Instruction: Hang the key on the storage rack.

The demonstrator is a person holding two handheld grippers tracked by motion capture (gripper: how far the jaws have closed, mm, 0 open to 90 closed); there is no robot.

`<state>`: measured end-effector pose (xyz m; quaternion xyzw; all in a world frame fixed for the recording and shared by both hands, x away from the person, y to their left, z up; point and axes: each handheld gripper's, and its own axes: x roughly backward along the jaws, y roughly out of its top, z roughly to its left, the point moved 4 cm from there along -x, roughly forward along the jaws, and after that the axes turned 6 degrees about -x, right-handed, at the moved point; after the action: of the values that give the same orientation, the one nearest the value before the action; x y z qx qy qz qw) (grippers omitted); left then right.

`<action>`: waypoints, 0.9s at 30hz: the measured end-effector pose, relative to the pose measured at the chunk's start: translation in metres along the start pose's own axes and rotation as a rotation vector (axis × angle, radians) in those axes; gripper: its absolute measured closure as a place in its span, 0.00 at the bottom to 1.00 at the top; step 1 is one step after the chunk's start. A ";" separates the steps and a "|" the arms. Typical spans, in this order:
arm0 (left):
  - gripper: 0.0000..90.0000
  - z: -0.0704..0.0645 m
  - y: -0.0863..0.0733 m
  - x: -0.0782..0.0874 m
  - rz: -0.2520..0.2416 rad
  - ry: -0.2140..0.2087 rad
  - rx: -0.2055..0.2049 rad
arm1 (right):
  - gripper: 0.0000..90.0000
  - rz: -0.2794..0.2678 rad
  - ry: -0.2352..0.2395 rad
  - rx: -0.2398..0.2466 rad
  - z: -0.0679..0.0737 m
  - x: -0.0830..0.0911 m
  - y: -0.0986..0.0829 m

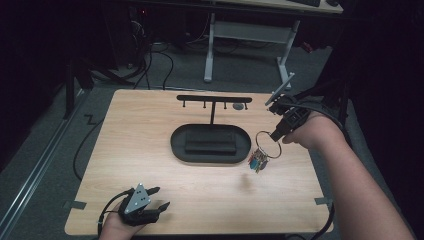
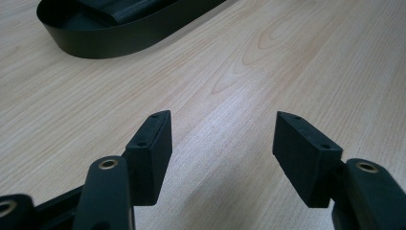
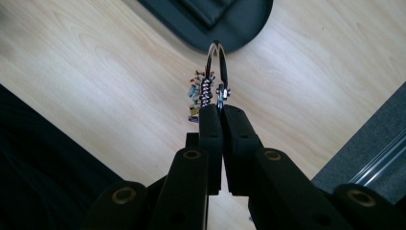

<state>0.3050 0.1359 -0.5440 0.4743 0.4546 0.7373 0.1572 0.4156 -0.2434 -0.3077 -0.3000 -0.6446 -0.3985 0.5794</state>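
- At roughly three o'clock on the wooden table [image 1: 150, 150], the right gripper [image 1: 274, 134] is held above the surface, its jaws pressed together on a metal key ring [image 1: 268, 144].
- Right gripper view: the ring [image 3: 216, 72] rises edge-on from between the jaws; a cluster of small coloured charms [image 3: 196, 96] hangs beside it, at about eleven o'clock from the jaw tips.
- High view: the charms [image 1: 258, 161] dangle clear of the tabletop, just off the tray's four o'clock edge; whether they touch the tray wall cannot be told.
- Black oval tray [image 1: 177, 145] sits at table centre, with a raised block inside it.
- A T-shaped black rack [image 1: 214, 99] stands at the tray's twelve o'clock side, small pegs hanging from its bar. The ring is well below and to the right of the bar's right end.
- At seven o'clock, near the table's front edge, the left gripper [image 1: 161, 197] rests low with its jaws spread wide and holding nothing.
- Left gripper view: bare wood lies between the spread jaws [image 2: 222, 143]; the tray wall [image 2: 119, 43] sits at eleven o'clock, well apart.
- Open room: bare board runs along the front between six and four o'clock, and down the left side at nine o'clock.
- Tape tabs [image 1: 74, 204] mark both front corners.
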 end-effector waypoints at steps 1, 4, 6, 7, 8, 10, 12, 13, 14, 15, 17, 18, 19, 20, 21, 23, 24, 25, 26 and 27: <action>0.44 0.000 0.000 0.000 0.000 0.000 0.000 | 0.98 0.000 0.000 0.000 0.000 0.000 0.000; 0.44 -0.001 -0.001 0.001 0.002 -0.002 -0.002 | 0.98 -0.018 -0.008 0.016 0.000 0.004 0.016; 0.44 -0.001 -0.001 0.002 -0.002 0.001 -0.002 | 0.98 -0.028 -0.012 0.016 -0.001 0.006 0.025; 0.44 -0.002 0.000 0.003 -0.005 0.002 -0.003 | 0.98 -0.033 -0.014 0.020 -0.001 0.007 0.030; 0.44 -0.002 0.000 0.003 -0.006 0.003 -0.005 | 0.98 -0.034 -0.015 0.008 0.000 0.008 0.034; 0.44 -0.002 -0.001 0.003 -0.002 0.001 -0.010 | 0.98 -0.049 -0.015 0.022 -0.002 0.007 0.043; 0.44 -0.003 -0.002 0.003 0.005 -0.001 -0.018 | 0.98 -0.056 -0.009 0.014 -0.003 0.006 0.052; 0.44 -0.003 -0.002 0.003 0.006 0.000 -0.020 | 0.98 -0.057 -0.012 0.014 -0.004 0.004 0.055; 0.44 -0.003 -0.002 0.003 0.007 -0.001 -0.019 | 0.98 -0.056 -0.012 0.017 -0.004 0.002 0.059; 0.44 -0.003 -0.002 0.003 0.005 0.000 -0.017 | 0.98 -0.056 -0.013 0.022 -0.005 0.000 0.062; 0.44 -0.003 -0.002 0.004 0.005 0.002 -0.017 | 0.98 -0.052 -0.009 0.014 -0.005 -0.004 0.068; 0.44 -0.004 -0.002 0.004 0.008 0.001 -0.018 | 0.98 -0.048 -0.011 0.010 -0.005 -0.006 0.070; 0.44 -0.004 -0.002 0.003 0.011 0.000 -0.021 | 0.98 -0.047 -0.010 0.021 -0.007 -0.008 0.072; 0.44 -0.005 -0.002 0.003 0.013 0.000 -0.024 | 0.98 -0.047 -0.007 0.028 -0.008 -0.011 0.074; 0.44 -0.005 -0.002 0.003 0.009 0.004 -0.025 | 0.98 -0.045 -0.004 0.024 -0.008 -0.013 0.076; 0.44 -0.005 -0.002 0.004 0.008 0.005 -0.027 | 0.98 -0.042 -0.005 0.019 -0.010 -0.018 0.080; 0.44 -0.005 -0.002 0.004 0.009 0.004 -0.026 | 0.98 -0.045 -0.005 0.016 -0.012 -0.020 0.082; 0.44 -0.005 -0.003 0.004 0.011 0.003 -0.025 | 0.98 -0.043 -0.007 0.009 -0.013 -0.022 0.084; 0.44 -0.005 -0.003 0.004 0.012 0.003 -0.025 | 0.98 -0.045 -0.005 0.009 -0.014 -0.023 0.086; 0.44 -0.005 -0.003 0.005 0.014 0.004 -0.026 | 0.98 -0.049 -0.005 0.005 -0.016 -0.025 0.088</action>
<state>0.2981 0.1383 -0.5450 0.4739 0.4421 0.7452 0.1571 0.5021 -0.2109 -0.3171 -0.2836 -0.6541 -0.4100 0.5688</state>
